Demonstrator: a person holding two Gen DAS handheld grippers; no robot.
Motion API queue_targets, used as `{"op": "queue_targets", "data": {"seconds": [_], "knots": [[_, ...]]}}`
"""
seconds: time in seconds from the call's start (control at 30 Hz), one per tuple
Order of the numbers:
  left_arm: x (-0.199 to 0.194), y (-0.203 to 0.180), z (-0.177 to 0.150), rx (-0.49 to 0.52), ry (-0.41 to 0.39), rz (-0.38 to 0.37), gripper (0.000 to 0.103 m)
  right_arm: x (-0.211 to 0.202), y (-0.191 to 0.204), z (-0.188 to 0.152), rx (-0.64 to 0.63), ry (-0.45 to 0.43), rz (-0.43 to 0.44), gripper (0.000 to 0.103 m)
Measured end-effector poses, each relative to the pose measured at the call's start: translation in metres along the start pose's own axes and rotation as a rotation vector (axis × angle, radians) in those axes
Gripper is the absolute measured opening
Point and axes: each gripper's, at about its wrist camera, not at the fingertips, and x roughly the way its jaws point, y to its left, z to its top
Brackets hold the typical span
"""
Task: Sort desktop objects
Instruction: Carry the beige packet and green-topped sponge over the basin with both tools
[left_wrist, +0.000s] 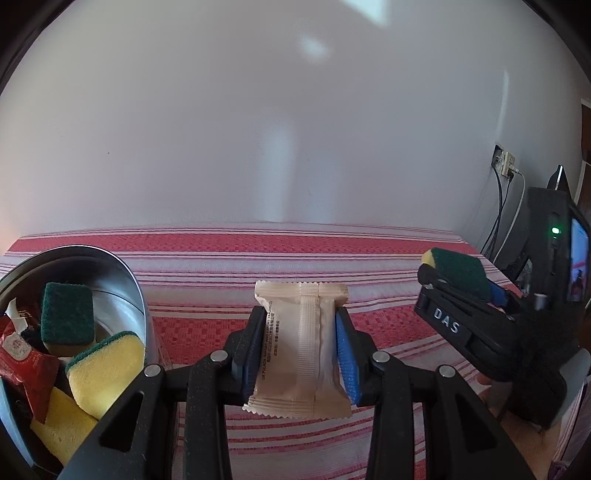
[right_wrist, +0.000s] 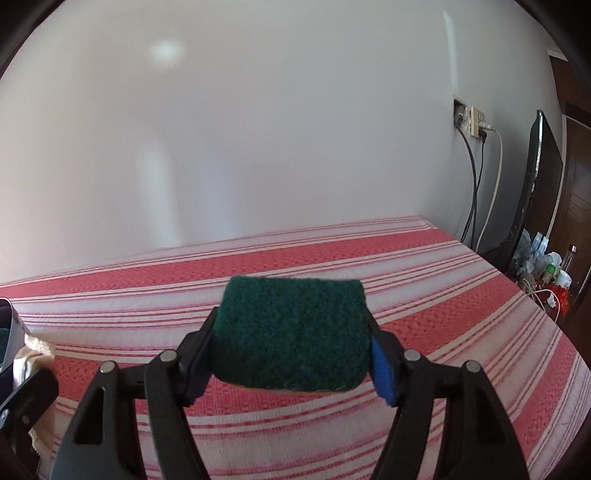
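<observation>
My left gripper (left_wrist: 301, 350) is clamped on a beige packet (left_wrist: 300, 350), its blue pads (left_wrist: 347, 354) pressing both long sides; the packet is held above the striped cloth (left_wrist: 295, 258), seam side up. My right gripper (right_wrist: 291, 347) is closed on a sponge (right_wrist: 293, 332), green scouring face up, with a thin yellow edge showing underneath at the near side. In the left view that same gripper sits to the right, well apart from the packet, with the sponge's yellow end poking out at its far tip.

At the near left stands a metal bin (left_wrist: 122, 273), just beside my left gripper. Inside it I see a sponge lying green side up (left_wrist: 66, 314), another tilted with its yellow side (left_wrist: 107, 369) toward me, more yellow foam below, and a red wrapper (left_wrist: 26, 365) against the left wall.

Behind the table is a plain wall with a socket (right_wrist: 583, 122) and cables (right_wrist: 476, 184) at far right.
</observation>
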Motion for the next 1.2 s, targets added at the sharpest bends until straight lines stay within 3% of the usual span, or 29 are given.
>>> {"op": "queue_targets", "data": {"seconds": [0.37,0.87,1.2], "knots": [[-0.003,-0.002,-0.013,0.033,-0.016,0.044,0.039,-0.049,-0.006,-0.015,0.058,-0.077,-0.001,0.071],[-0.020,0.005,-0.023,0.024,-0.036,0.036,0.039,-0.086,-0.004,-0.034,0.037,-0.146,0.012,0.071],[-0.030,0.011,-0.026,0.020,-0.056,0.048,0.039,-0.100,-0.005,-0.044,0.063,-0.148,0.035,0.071]]}}
